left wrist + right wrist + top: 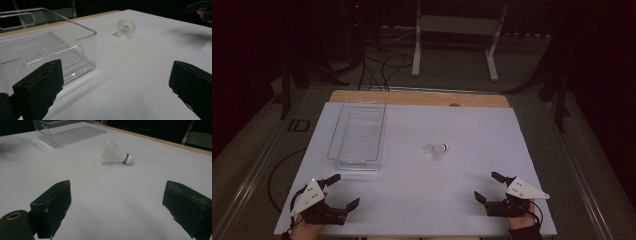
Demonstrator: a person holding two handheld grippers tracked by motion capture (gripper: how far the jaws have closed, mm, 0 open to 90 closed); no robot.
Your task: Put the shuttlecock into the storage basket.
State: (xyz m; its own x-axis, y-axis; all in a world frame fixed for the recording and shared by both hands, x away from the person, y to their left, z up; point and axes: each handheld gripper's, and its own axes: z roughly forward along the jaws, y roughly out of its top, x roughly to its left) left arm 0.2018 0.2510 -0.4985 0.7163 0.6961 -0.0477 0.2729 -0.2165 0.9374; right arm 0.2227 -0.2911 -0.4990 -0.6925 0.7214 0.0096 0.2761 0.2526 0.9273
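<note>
Lying on its side near the middle of the white table cover, the shuttlecock rests with its white cork tip toward the right of the high view and its feather skirt toward the left, touching nothing else. Its cork carries a narrow blue band, clear in the right gripper view, where the shuttlecock sits ahead of the jaws and well apart from them. To its left stands a clear plastic bin, a long rectangular one with cut-out handle slots in its end walls, set lengthwise from the near side toward the far wooden edge of the table; it is near the shuttlecock but not touching it. The left gripper rests at the near left corner of the cover, its two black jaws spread wide with nothing between them; in the left gripper view they frame the bin's near corner on one side and bare cover on the other, with the shuttlecock farther off beyond the bin's end. The right gripper sits at the near right corner, its jaws likewise standing well apart and empty, pointing toward the shuttlecock. Both grippers are held low over the cover by hands entering from the bottom edge, and each stays well clear of the bin and shuttlecock.
</note>
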